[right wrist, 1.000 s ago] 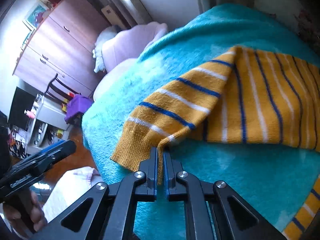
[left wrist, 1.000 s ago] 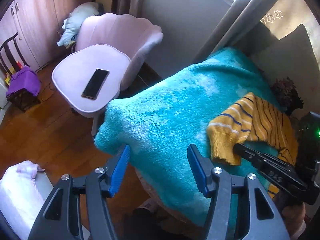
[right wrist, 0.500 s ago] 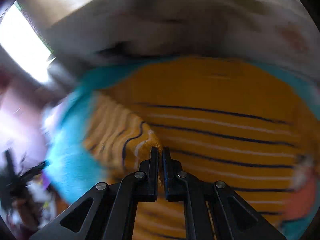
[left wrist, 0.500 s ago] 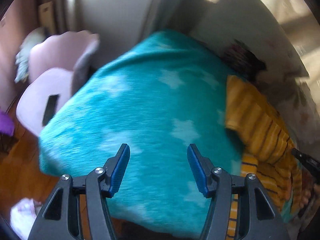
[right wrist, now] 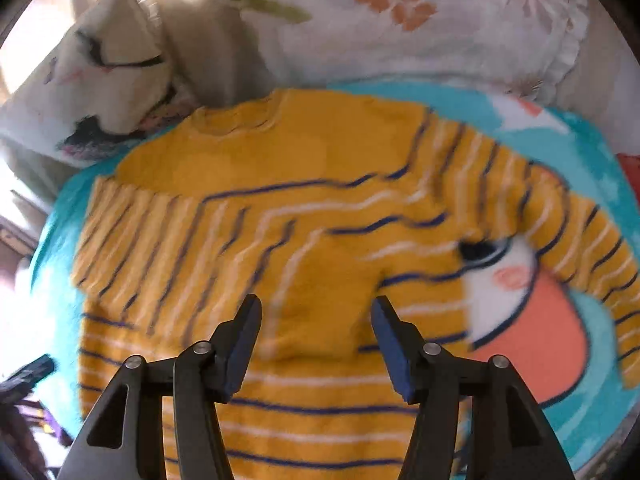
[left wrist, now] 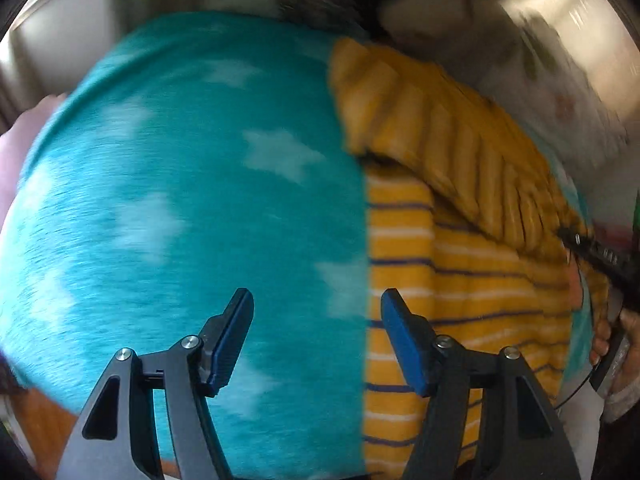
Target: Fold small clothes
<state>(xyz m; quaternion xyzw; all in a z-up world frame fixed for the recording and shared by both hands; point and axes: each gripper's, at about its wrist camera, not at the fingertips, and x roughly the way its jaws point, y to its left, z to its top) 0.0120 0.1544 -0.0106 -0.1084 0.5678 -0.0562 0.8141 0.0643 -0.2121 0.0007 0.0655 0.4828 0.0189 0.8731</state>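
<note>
A small mustard-yellow sweater (right wrist: 320,200) with navy and white stripes lies flat on a turquoise blanket (right wrist: 580,152). Its left sleeve (right wrist: 248,248) is folded across the chest; the cuff (right wrist: 320,320) lies just ahead of my right gripper (right wrist: 316,332), which is open and empty above it. The other sleeve (right wrist: 580,232) stretches out to the right. In the left wrist view the sweater (left wrist: 460,240) lies at the right. My left gripper (left wrist: 316,328) is open and empty over the sweater's left edge and the blanket (left wrist: 180,200). The right gripper's tip (left wrist: 592,248) shows at the far right.
A floral pillow (right wrist: 400,20) and a cream cushion with a drawn face (right wrist: 92,76) lie behind the sweater's collar. The blanket's near edge drops to a wooden floor (left wrist: 36,424). The left gripper's tip (right wrist: 28,372) shows at the left edge.
My right gripper carried the left sleeve across the sweater's chest and opened, letting the cuff go. My left gripper swung right from the blanket's edge to the sweater's side, still open.
</note>
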